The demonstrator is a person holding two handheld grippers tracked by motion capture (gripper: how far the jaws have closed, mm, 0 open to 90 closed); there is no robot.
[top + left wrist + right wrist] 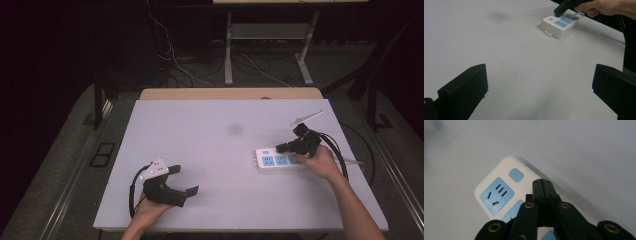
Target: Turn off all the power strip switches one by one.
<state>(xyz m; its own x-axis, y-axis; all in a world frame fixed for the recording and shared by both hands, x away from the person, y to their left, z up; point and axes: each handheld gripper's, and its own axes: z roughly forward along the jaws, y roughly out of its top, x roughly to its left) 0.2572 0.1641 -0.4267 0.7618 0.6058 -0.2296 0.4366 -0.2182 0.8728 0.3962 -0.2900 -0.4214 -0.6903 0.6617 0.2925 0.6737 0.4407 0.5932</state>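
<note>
Left claw [186, 181]: jaws apart, low over bare bench [210, 140].
Right claw [542, 185]: jaws together, above power strip [496, 195].

A lab or test room, by the look of it: a bare white table [220, 150] stands on grey carpet [60, 165] amid dark surroundings, loose cables [180, 62] trail across the floor, and a metal desk frame [270, 45] stands behind.

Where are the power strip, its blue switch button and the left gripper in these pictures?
power strip [277, 161]: high view, on its blue socket face.
blue switch button [516, 174]: right gripper view, on the button's middle.
left gripper [183, 180]: high view, midway between its open jaw tips.
</note>
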